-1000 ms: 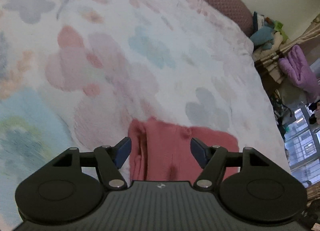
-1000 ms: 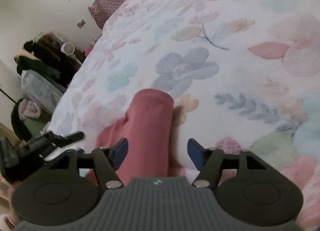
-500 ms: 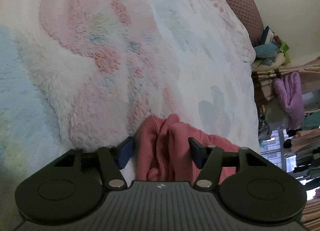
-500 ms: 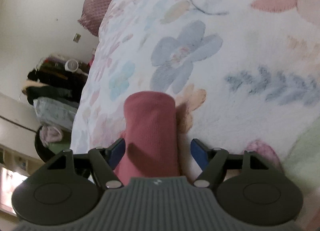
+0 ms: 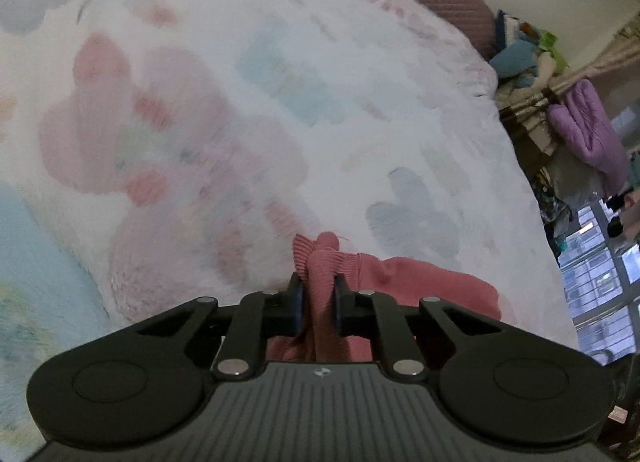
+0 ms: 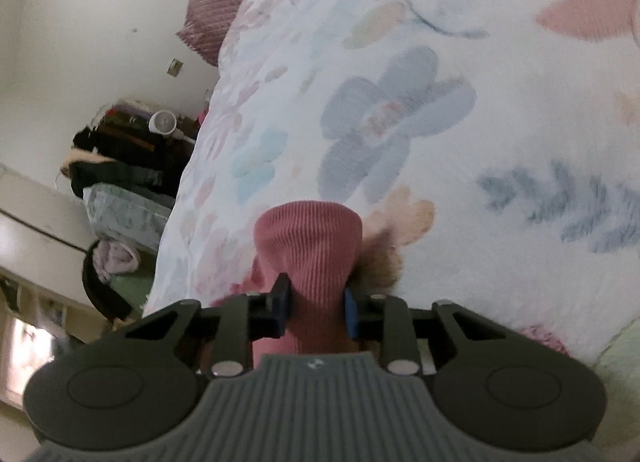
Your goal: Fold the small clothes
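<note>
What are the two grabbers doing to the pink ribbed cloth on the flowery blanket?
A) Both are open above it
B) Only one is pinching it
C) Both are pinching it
C: the left gripper and the right gripper are each shut on a bunched fold of the pink ribbed cloth.

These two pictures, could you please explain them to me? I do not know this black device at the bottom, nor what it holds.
No robot arm is here. A person holds one hand tool in each hand, and each tool has a small wide-angle camera looking forward along its two jaws. One picture comes from the left gripper, the other from the right gripper; the black shape at the bottom is the tool itself. Below lies a fluffy flowered blanket on a bed, with a pink pillow at its far end. Both grippers have their jaws closed on a pink ribbed garment: the left pinches a bunched edge of it, the right squeezes a rounded part.
</note>
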